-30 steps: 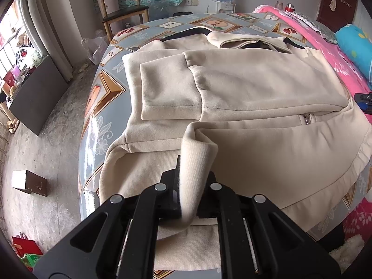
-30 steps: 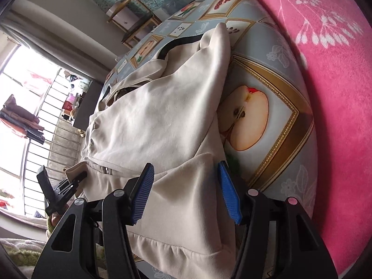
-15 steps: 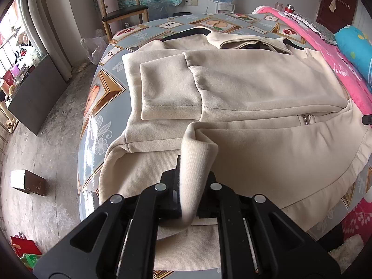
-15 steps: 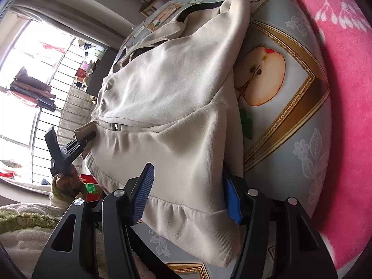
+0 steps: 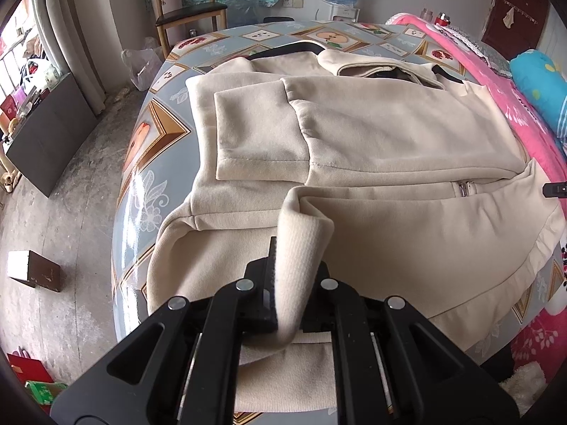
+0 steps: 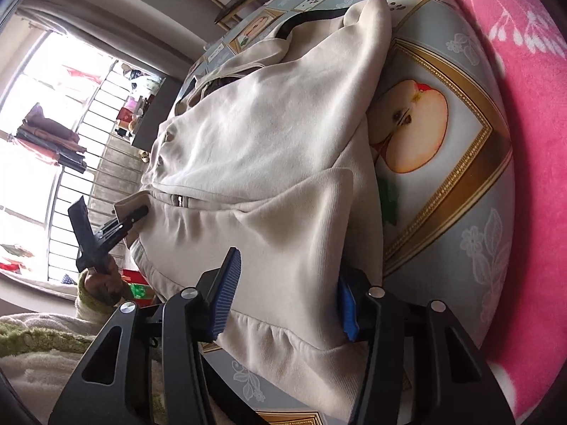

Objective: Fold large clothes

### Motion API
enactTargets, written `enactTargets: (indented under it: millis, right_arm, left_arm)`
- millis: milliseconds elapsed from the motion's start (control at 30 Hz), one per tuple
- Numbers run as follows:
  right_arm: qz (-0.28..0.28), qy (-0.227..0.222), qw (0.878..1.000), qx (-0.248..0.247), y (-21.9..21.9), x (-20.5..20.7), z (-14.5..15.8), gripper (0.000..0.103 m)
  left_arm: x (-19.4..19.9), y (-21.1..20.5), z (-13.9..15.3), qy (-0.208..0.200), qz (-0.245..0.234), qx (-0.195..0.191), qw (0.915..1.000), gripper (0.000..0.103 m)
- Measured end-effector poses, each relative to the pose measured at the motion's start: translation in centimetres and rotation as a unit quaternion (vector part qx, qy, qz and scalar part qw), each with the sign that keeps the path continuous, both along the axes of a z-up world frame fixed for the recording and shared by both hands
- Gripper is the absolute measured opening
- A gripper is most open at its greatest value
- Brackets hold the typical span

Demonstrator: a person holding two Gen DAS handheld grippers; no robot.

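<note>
Garment: a large cream jacket (image 5: 372, 148) lies spread over the table (image 5: 156, 141), filling the middle of the left wrist view; one sleeve is folded across the chest at centre left, the collar sits at the top, and the ribbed hem runs down the lower right
Zipper: a small metal pull (image 5: 464, 188) shows at centre right of the left wrist view, on the seam where the front panels meet
Left gripper: the left gripper (image 5: 296, 295) at bottom centre is clamped tight on a ribbed cream fold of the jacket, which rises between its black fingers and bends over them
Right gripper: the right gripper (image 6: 287, 301) sits at the bottom of its own view with blue pads either side of the hem corner; its jaws have just been closing with the cloth between them; the right pad looks pressed into the fabric, while the left pad seems to stand just clear, though the bulge of cloth makes this hard to judge
Table: covered with a grey-blue cloth printed with framed fruit pictures; a halved apple (image 6: 411, 127) shows at centre right of the right wrist view, just beside the jacket's edge
Bedding: a pink blanket (image 6: 514, 71) fills the right edge of the right wrist view
Chair: a wooden chair (image 5: 187, 10) stands at the upper left of the left wrist view, beyond the table
Person: a hand (image 6: 102, 279) in a green cuff holds the left gripper at lower left of the right wrist view
</note>
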State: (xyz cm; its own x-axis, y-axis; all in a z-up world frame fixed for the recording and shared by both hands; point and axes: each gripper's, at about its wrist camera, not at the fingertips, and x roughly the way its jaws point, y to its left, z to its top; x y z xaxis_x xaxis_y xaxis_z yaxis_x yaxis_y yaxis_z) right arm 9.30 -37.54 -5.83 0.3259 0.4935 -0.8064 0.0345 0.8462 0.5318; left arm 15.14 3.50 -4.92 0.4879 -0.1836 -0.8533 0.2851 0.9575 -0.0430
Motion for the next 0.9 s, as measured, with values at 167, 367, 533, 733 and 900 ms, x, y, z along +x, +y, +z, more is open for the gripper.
enactTargets:
  millis: [167,367,533,733,900]
  right_arm:
    - [-0.026,-0.011,0.993,-0.114,2.1,0.2,1.0,0.018]
    - [-0.087,-0.096,0.975,-0.179,3.5,-1.3,4.7,0.007]
    - [-0.148,-0.099,0.973,-0.149,1.5,-2.6,4.4,0.006]
    - [-0.153,-0.147,0.965,-0.153,3.2,-5.6,7.5,0.006]
    - [-0.178,-0.158,0.963,-0.131,1.7,-4.8,7.5,0.006]
  left_arm:
    - [0.0,0.0,0.0,0.000,0.000,-0.001,1.0000,0.008]
    - [-0.1,-0.1,0.0,-0.001,-0.004,0.005,1.0000,0.008]
    - [-0.3,0.0,0.2,-0.004,-0.003,0.002,1.0000,0.006]
    - [-3.8,2.2,5.4,-0.033,-0.016,-0.033,0.9988,0.005]
    - [-3.4,4.7,7.6,-0.033,-0.006,-0.110,0.9934,0.005]
